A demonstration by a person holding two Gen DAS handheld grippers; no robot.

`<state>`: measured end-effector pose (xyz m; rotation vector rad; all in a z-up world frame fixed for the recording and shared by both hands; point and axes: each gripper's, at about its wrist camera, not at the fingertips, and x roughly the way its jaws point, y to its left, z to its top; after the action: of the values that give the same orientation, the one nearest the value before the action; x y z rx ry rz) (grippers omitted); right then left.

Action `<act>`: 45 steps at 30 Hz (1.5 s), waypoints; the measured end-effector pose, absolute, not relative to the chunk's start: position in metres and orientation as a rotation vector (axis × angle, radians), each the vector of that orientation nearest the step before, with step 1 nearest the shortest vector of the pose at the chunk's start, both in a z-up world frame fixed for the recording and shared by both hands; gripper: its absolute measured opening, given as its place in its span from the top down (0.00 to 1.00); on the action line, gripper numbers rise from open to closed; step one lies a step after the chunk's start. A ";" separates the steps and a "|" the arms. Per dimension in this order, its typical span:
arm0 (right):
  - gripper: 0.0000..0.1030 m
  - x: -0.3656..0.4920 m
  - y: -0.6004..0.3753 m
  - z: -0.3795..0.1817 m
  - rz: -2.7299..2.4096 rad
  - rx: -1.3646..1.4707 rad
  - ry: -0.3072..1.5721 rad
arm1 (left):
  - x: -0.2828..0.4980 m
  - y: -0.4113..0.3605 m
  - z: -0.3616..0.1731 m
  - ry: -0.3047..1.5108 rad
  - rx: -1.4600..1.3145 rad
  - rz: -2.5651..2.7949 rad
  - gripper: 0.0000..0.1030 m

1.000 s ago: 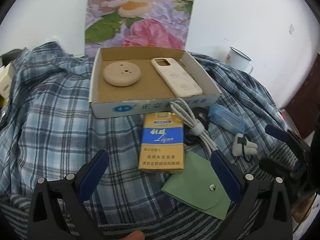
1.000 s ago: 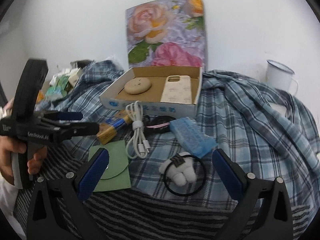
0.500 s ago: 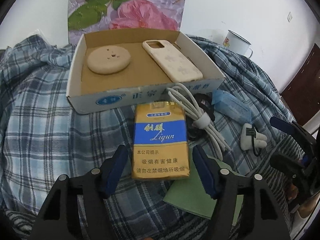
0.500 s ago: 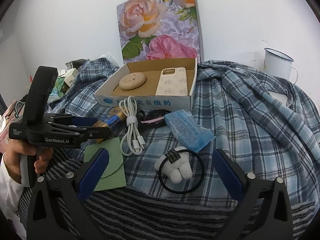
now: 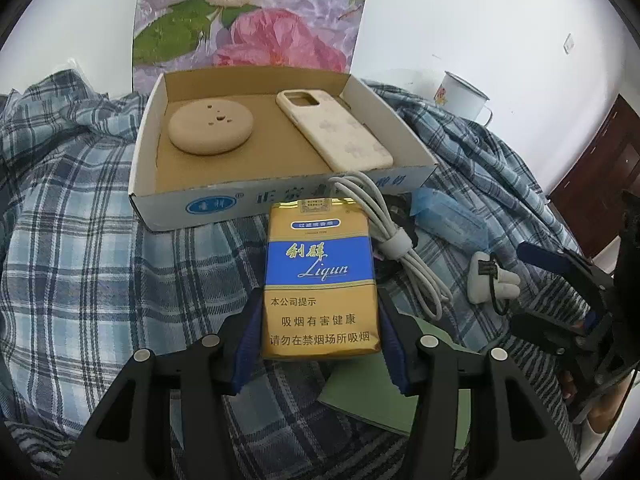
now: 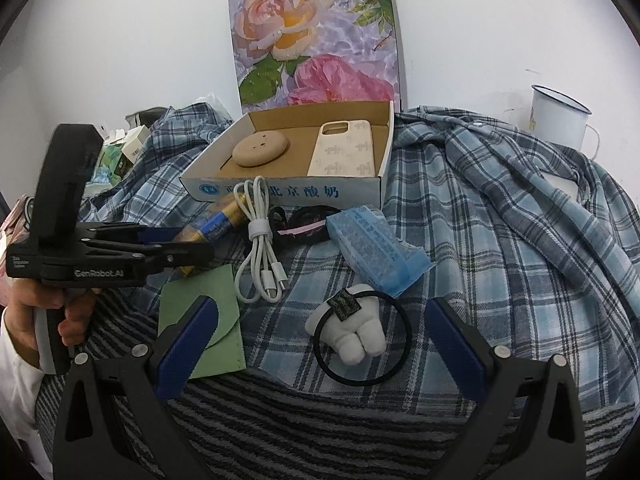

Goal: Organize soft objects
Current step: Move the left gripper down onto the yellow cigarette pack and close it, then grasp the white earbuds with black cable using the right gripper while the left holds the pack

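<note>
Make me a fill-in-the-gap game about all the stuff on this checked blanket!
1. The left gripper has just been closing its jaws around the gold and blue ____.
2. Inside the cardboard box lie a round beige pad and a phone ____.
3. The white plush toy lies on a black ____ band.
4. The right gripper holds ____.

Missing words: cigarette pack; case; hair; nothing
</note>
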<state>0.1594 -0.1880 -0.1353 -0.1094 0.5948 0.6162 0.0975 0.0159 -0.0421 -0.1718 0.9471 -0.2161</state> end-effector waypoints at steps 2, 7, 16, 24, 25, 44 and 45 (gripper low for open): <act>0.00 0.161 -0.187 -0.137 0.606 -0.114 0.604 | 0.094 0.016 -0.039 0.935 -0.171 -0.217 0.47; 0.10 0.167 -0.187 -0.141 0.599 -0.107 0.639 | 0.087 0.016 -0.032 0.898 -0.167 -0.214 0.47; 0.34 0.178 -0.182 -0.149 0.560 -0.134 0.701 | 0.078 0.015 -0.023 0.852 -0.162 -0.217 0.47; 0.62 0.175 -0.175 -0.149 0.521 -0.189 0.687 | 0.076 0.015 -0.022 0.846 -0.158 -0.209 0.47; 0.63 0.175 -0.175 -0.149 0.519 -0.194 0.683 | 0.076 0.015 -0.022 0.846 -0.158 -0.208 0.47; 0.68 0.149 -0.177 -0.132 0.526 -0.214 0.515 | 0.071 0.011 -0.015 0.813 -0.122 -0.180 0.47; 0.68 0.147 -0.178 -0.131 0.527 -0.214 0.508 | 0.070 0.011 -0.015 0.809 -0.118 -0.179 0.47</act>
<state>0.1474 -0.1775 -0.1310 -0.2137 0.5080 0.5269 0.0704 0.0108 -0.0145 -0.1178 0.8093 -0.1788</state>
